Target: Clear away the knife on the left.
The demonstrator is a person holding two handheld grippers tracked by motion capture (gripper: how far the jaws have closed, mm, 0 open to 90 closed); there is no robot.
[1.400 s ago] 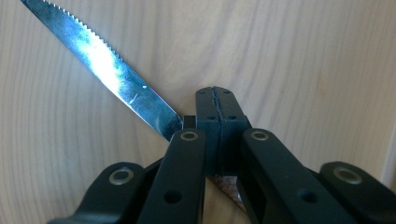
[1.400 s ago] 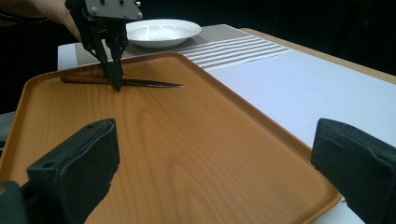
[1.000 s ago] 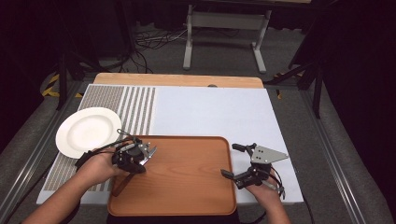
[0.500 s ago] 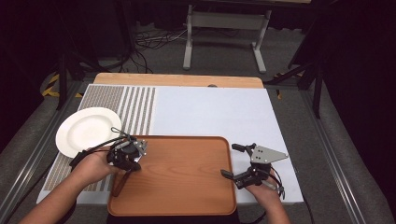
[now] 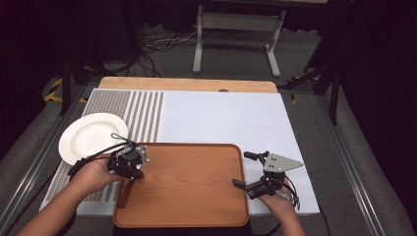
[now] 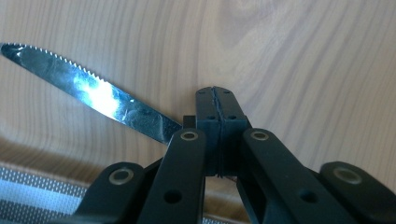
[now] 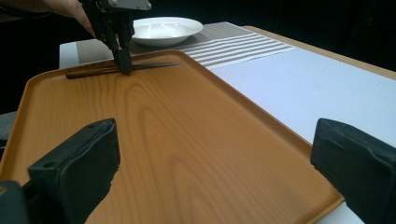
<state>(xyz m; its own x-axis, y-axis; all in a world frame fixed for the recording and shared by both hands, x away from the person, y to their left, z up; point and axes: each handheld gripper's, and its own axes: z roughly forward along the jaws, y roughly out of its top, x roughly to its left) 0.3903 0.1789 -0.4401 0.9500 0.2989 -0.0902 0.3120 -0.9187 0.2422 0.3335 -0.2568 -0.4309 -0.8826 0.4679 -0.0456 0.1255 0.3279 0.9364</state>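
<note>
The knife [image 6: 88,91] lay flat on the wooden tray [image 5: 196,196], close to the tray's left rim, with its dark handle toward the near edge and its serrated blade pointing away. The left tongs [image 5: 129,164] stood over it, pointing down, pressed together and pinching the knife where blade met handle. The right tongs [image 5: 242,169] rested at the tray's right rim, well apart from the knife, spread wide with nothing between them. A white plate [image 5: 92,137] sat on the tabletop [image 5: 221,118] just beyond the tray's far left corner, partly on a striped mat [image 5: 142,110].
</note>
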